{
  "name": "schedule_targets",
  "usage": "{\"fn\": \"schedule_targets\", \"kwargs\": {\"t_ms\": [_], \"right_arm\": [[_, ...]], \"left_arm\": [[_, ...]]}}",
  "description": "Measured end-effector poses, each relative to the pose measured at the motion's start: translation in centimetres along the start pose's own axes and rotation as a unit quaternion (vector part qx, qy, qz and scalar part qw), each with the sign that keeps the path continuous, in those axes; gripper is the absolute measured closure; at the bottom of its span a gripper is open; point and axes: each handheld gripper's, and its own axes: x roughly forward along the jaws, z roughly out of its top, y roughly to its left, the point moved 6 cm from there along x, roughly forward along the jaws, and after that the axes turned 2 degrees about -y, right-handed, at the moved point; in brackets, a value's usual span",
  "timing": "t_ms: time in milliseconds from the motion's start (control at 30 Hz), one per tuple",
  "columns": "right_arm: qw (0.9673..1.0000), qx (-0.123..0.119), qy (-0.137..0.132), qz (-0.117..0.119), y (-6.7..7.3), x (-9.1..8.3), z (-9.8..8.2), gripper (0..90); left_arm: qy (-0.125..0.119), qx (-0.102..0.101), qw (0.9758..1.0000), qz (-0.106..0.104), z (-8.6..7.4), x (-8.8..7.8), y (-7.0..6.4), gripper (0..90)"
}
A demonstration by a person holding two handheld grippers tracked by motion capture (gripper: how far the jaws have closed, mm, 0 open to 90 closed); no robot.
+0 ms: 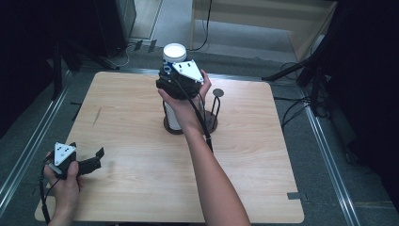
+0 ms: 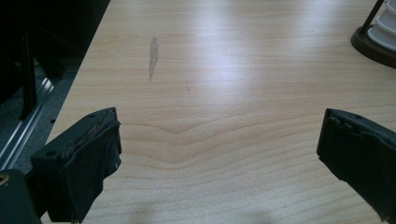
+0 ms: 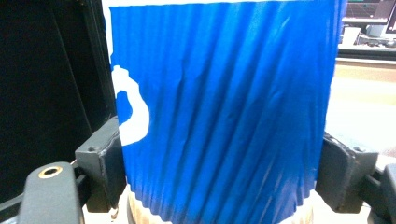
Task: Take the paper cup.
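Bare tabletop (image 1: 131, 122) around left gripper (image 1: 91, 162), cup holder stand (image 1: 214, 110) blocking centre-back

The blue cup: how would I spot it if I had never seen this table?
Start at the wooden table and look to its far middle, where a dark round stand holds a stack of cups. The blue cup sits on top of that stack, gripped by the right claw. Its ribbed blue sleeve with white markings sets it apart.

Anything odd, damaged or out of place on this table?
One small blemish: a pale grey smear on the wooden table near its left edge, like a scuff. The blue ribbed cup stands upright on the cup stack in its holder, with the right gripper shut on it. Nothing spilled.
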Motion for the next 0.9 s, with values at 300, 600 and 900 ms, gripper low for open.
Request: {"fn": "schedule_targets", "kwargs": {"t_ms": [300, 600, 900], "right_arm": [[0.9999, -0.01, -0.012, 0.002, 0.2, 0.1, 1.2, 18.4], [0.9996, -0.015, -0.025, -0.006, 0.4, 0.1, 1.7, 18.9], [0.9993, 0.0, -0.037, -0.011, 0.0, -0.4, 3.1, 18.7]], "left_arm": [[-0.004, -0.008, 1.0, -0.003, 0.0, 0.0, 0.1, 0.6], [-0.009, -0.012, 0.9999, 0.002, 0.0, -0.1, 0.2, 0.6], [-0.013, -0.011, 0.9999, 0.001, 0.1, -0.2, 0.2, 0.6]]}}
